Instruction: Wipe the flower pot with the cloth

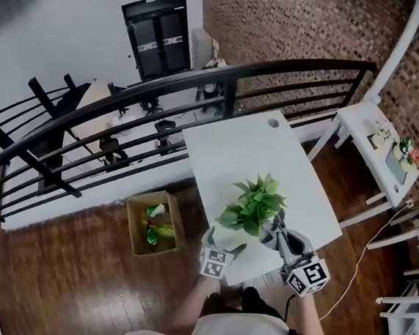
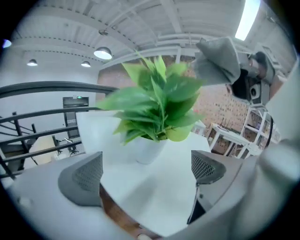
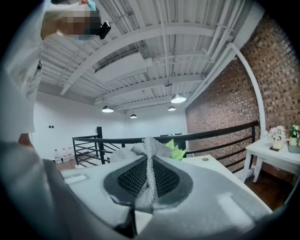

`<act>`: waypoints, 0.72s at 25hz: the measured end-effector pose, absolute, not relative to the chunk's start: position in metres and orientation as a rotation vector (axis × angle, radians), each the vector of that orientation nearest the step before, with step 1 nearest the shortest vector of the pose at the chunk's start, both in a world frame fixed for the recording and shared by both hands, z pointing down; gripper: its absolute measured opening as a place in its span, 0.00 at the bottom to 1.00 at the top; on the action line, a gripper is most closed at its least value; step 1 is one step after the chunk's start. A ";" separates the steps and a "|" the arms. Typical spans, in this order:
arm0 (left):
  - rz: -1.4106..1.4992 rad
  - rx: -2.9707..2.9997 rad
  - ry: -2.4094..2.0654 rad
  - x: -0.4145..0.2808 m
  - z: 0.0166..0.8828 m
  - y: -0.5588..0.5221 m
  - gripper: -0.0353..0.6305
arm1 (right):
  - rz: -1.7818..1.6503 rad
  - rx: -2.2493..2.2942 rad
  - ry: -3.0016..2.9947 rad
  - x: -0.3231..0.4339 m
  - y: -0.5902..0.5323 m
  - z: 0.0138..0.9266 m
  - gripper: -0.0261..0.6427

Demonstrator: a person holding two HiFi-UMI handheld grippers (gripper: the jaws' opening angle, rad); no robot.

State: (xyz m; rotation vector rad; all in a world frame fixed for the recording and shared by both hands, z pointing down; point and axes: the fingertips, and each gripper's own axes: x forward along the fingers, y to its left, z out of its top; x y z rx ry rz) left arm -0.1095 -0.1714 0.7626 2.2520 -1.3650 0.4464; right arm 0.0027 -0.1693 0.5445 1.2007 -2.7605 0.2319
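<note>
A leafy green plant (image 1: 254, 203) grows in a white flower pot (image 2: 149, 147) near the front edge of the white table (image 1: 233, 154). In the head view the leaves largely hide the pot. My left gripper (image 2: 145, 171) is open at the table's near edge. The pot stands a little ahead of its pads (image 2: 82, 178), with only table top between them. My right gripper (image 1: 277, 231) is shut on a grey cloth (image 3: 147, 176), held up at leaf height just right of the plant. The cloth (image 2: 218, 58) hangs bunched from those jaws, close to the leaves.
An open cardboard box (image 1: 154, 222) sits on the wood floor left of the table. A black railing (image 1: 203, 78) runs behind the table. A white side table (image 1: 373, 153) with small flowers (image 1: 404, 149) stands by the brick wall at right.
</note>
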 end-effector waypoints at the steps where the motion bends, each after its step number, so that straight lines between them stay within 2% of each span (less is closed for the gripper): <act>1: 0.423 2.255 -1.392 -0.118 0.752 -0.164 0.96 | 0.227 1.197 -2.779 -0.005 -0.164 0.541 0.06; 6: 0.505 2.369 -1.600 -0.154 0.676 -0.148 0.96 | 0.168 1.151 -2.875 -0.044 -0.139 0.519 0.06; 12: 0.063 2.341 -1.845 -0.172 0.545 -0.095 0.93 | -0.036 1.287 -2.901 -0.036 -0.090 0.471 0.06; 15: -0.006 2.323 -1.909 -0.162 0.516 -0.051 0.83 | -0.071 1.351 -2.864 -0.017 -0.053 0.467 0.06; 18: -0.021 2.355 -1.920 -0.140 0.498 -0.015 0.82 | -0.082 1.376 -2.823 0.003 -0.026 0.475 0.06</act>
